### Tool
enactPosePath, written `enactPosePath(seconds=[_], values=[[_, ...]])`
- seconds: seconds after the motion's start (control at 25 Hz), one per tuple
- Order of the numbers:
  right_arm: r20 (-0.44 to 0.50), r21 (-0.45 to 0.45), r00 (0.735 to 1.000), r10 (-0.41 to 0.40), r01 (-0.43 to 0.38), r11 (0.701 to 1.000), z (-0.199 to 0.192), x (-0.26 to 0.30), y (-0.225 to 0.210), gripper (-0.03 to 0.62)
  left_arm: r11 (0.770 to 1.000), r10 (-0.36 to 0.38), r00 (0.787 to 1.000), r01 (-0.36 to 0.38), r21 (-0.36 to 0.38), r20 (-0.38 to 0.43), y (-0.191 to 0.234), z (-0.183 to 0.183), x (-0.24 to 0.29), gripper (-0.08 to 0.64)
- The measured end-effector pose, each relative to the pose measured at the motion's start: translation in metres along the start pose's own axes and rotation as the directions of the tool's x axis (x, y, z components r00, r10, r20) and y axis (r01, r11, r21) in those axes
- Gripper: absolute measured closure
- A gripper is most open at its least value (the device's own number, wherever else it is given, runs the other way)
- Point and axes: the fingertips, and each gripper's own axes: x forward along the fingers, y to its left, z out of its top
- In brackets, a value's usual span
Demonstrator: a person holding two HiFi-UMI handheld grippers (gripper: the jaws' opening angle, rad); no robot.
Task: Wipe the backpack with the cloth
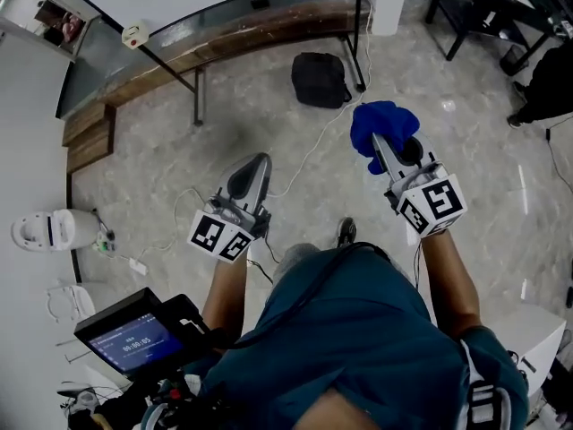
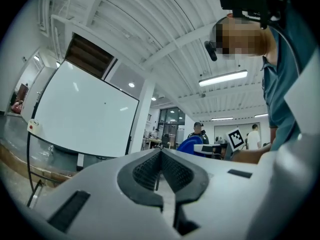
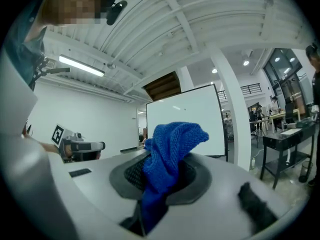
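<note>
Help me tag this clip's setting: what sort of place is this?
Probably an office or lab workroom: a large whiteboard on a stand, a ceiling strip light, and a marbled tile floor where the backpack sits.

A black backpack (image 1: 320, 80) lies on the speckled floor (image 1: 466, 137).

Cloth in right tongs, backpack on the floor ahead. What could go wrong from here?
1. The cloth sits bunched in the right tongs; it may slip out when dragged.
2. A white cable crosses the floor before the backpack: trip risk.
3. Unheld, the backpack may slide.
</note>
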Motion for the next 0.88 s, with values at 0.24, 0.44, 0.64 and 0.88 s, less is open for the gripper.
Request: enactPosePath(seconds=[0.24,0.44,0.64,0.88], values=[[-0.036,0.009,0.999,0.017,-0.016,1.0,-0.016,0.026,-0.011,0.523,1.0,0.005,1.0,-0.005,0.028,0.012,0.009,0.0,0.017,0.558],[-0.066,0.006,0.998,-0.002,0.002,1.0,-0.022,0.051,-0.033,0.523,1.0,-0.003,1.0,0.003,0.009,0.016,0.029,-0.003,0.046,0.558],[-0.077,0.003,0.996,-0.036,0.036,0.999,-0.042,0.18,-0.105,0.523,1.0,0.002,1.0,-0.002,-0.008,0.023,0.158,-0.018,0.134,0.558],[-0.143,0.025,0.986,-0.085,0.089,0.996,-0.07,0.298,-0.157,0.523,0.999,-0.047,0.999,0.048,-0.027,0.011,0.282,-0.016,0.203,0.558]])
